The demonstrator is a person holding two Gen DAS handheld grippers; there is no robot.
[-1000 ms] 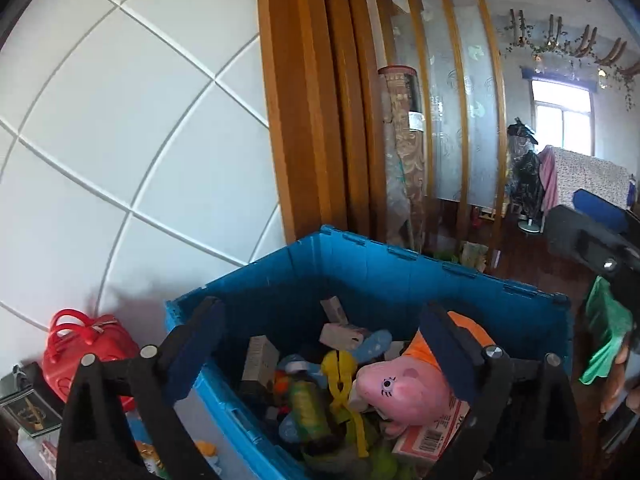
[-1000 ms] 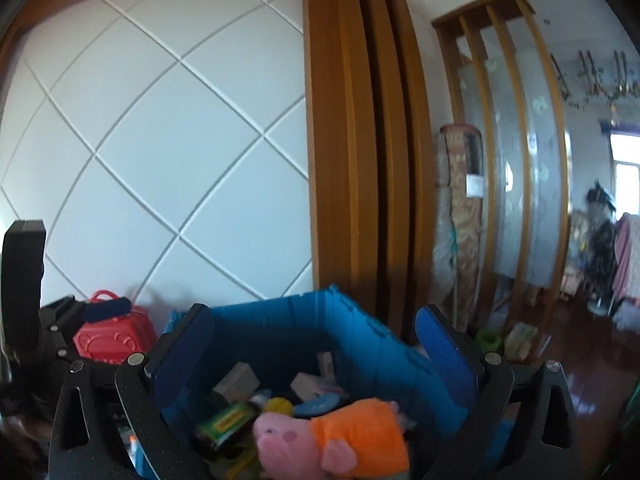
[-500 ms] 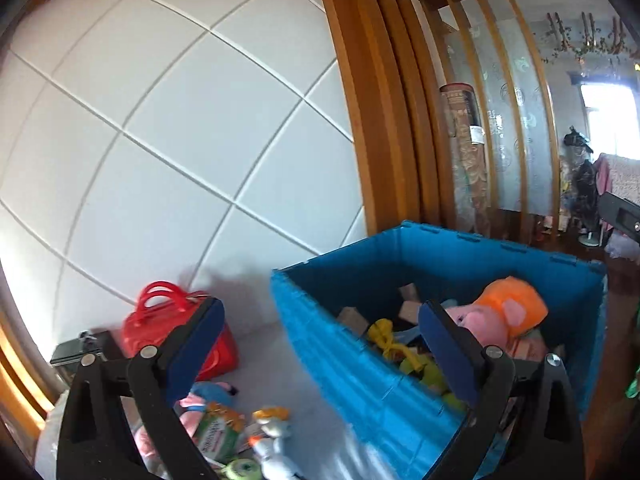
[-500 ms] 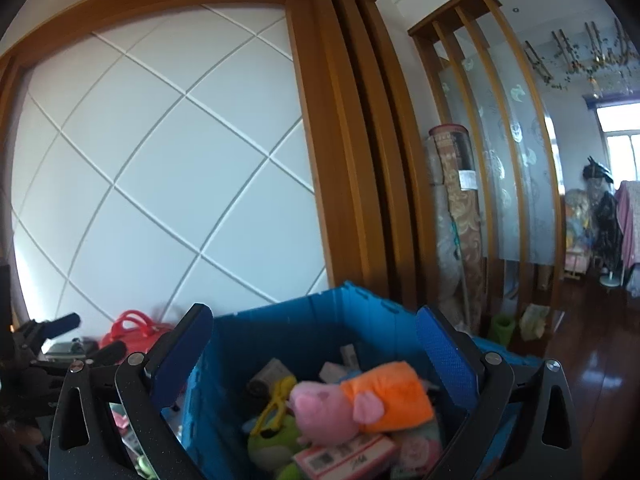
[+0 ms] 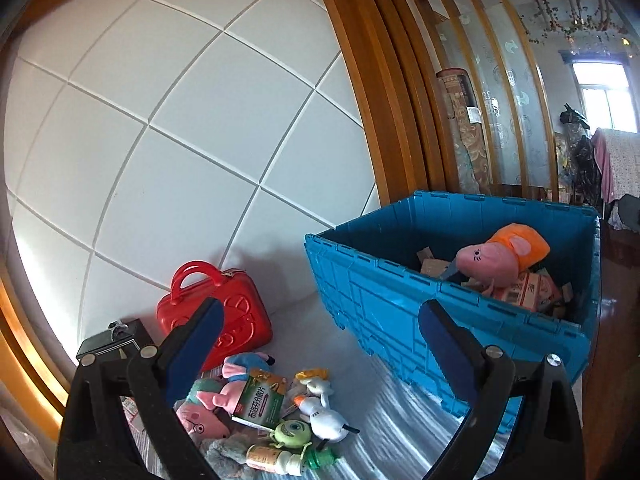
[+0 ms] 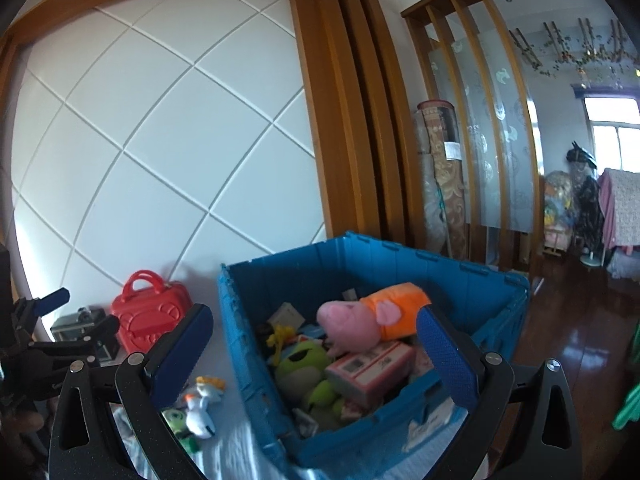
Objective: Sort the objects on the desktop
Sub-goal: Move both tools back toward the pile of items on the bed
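Observation:
A blue crate (image 5: pixel 384 304) (image 6: pixel 248 344) stands on the table, filled with toys and boxes; a pink pig plush in orange (image 5: pixel 500 256) (image 6: pixel 360 320) lies on top. Left of the crate lies a heap of loose items: a green medicine box (image 5: pixel 262 398), pink pig plushes (image 5: pixel 204 412), a white snowman toy (image 5: pixel 324 416) (image 6: pixel 198 412), a green one-eyed toy (image 5: pixel 292 434) and a small bottle (image 5: pixel 276 458). My left gripper (image 5: pixel 320 344) is open above the heap, holding nothing. My right gripper (image 6: pixel 316 348) is open over the crate's near left side, holding nothing.
A red toy suitcase (image 5: pixel 224 316) (image 6: pixel 150 312) and a small black box (image 5: pixel 112 344) stand against the white panelled wall (image 5: pixel 160 140). Wooden posts and a rolled carpet (image 6: pixel 440 172) rise behind the crate. The table's right edge drops to a dark wooden floor (image 6: pixel 572 332).
The left gripper has swung left, from over the crate to above the loose toy heap. The right gripper has shifted slightly, so the crate's inside shows more fully. Both stay open.

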